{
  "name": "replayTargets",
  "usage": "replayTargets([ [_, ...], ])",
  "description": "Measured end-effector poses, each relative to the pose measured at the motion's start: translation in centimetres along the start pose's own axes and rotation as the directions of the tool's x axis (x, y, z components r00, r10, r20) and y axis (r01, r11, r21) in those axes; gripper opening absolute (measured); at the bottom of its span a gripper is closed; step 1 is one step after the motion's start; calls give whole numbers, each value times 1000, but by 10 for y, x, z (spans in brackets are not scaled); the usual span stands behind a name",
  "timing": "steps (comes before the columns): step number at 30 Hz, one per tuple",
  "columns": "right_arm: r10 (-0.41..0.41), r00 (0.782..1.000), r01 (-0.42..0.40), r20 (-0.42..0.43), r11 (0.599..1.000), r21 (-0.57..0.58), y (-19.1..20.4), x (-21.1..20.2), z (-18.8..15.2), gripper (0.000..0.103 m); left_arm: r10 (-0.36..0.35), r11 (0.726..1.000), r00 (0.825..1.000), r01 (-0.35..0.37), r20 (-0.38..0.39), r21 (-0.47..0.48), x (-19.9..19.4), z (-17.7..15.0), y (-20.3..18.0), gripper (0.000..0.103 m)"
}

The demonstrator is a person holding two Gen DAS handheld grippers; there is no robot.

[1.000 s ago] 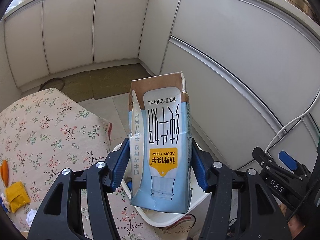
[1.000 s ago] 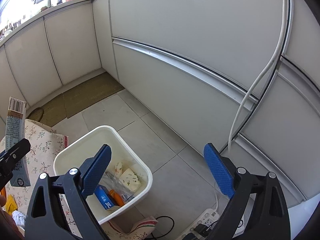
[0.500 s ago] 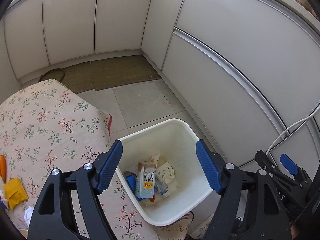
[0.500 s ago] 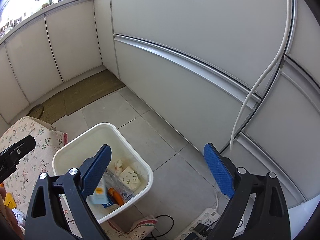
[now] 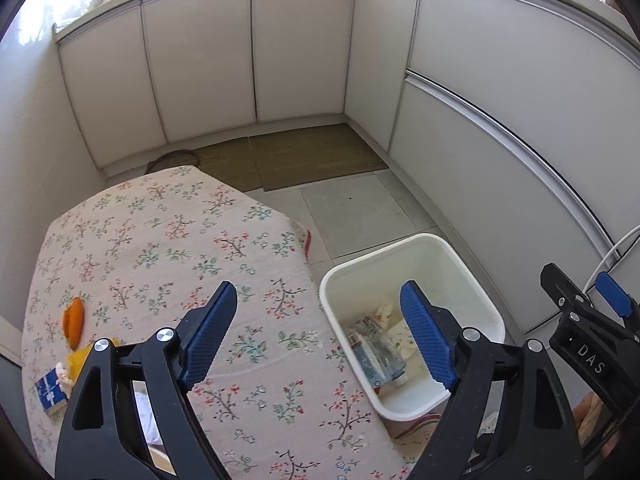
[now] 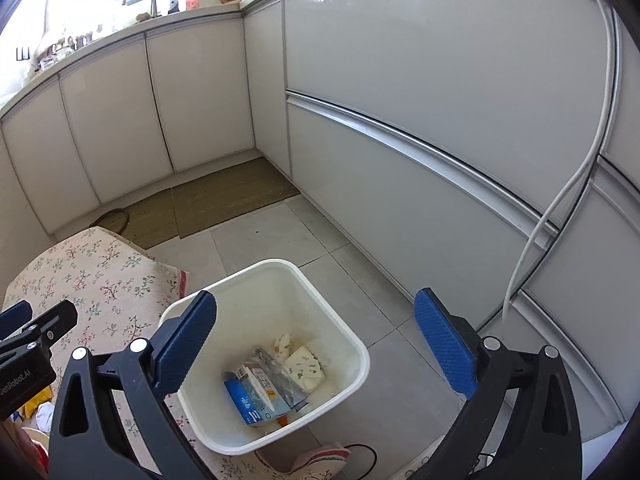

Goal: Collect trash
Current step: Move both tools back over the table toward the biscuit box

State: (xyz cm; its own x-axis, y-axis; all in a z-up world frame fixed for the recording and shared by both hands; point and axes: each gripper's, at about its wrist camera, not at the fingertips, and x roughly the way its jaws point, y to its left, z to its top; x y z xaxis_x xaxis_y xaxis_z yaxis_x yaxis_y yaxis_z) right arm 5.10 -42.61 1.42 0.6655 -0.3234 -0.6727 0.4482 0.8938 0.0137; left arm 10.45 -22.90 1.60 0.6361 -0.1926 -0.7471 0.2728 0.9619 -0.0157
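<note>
Only the left view shows orange peel [image 5: 74, 322]; both grippers' fingers [image 5: 210, 330] are opening, empty.

The bin [image 6: 352, 344] stands open-topped on the floor, its mouth unobstructed, trash [image 6: 268, 384] only at its bottom; the table [image 5: 168, 240] edge sits just beside its left wall; cabinets [image 6: 400, 184] close off the far side, with bare floor [image 6: 280, 240] between; a cable [image 6: 560, 208] hangs down the cabinet front at right; the table's middle lies bare, scraps [image 5: 74, 322] near its left edge.
</note>
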Motion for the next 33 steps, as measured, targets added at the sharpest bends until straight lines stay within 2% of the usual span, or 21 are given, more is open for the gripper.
replayTargets([
  [9, 106, 994, -102, 31, 990, -100, 57, -17, -9, 96, 107, 990, 994, -106, 0, -95, -31, -20, 62, 90],
  [19, 212, 977, -204, 14, 956, -209, 126, -35, -22, 96, 202, 954, 978, -207, -45, -215, -47, -49, 139, 90],
  [27, 289, 956, -287, -38, 908, -307, 187, -44, -42, 96, 294, 894, 949, -315, -114, -318, -56, -76, 215, 90],
  [33, 338, 938, -340, -77, 858, -385, 235, -52, -61, 96, 308, 826, 927, -372, -215, -424, -54, -99, 281, 90],
])
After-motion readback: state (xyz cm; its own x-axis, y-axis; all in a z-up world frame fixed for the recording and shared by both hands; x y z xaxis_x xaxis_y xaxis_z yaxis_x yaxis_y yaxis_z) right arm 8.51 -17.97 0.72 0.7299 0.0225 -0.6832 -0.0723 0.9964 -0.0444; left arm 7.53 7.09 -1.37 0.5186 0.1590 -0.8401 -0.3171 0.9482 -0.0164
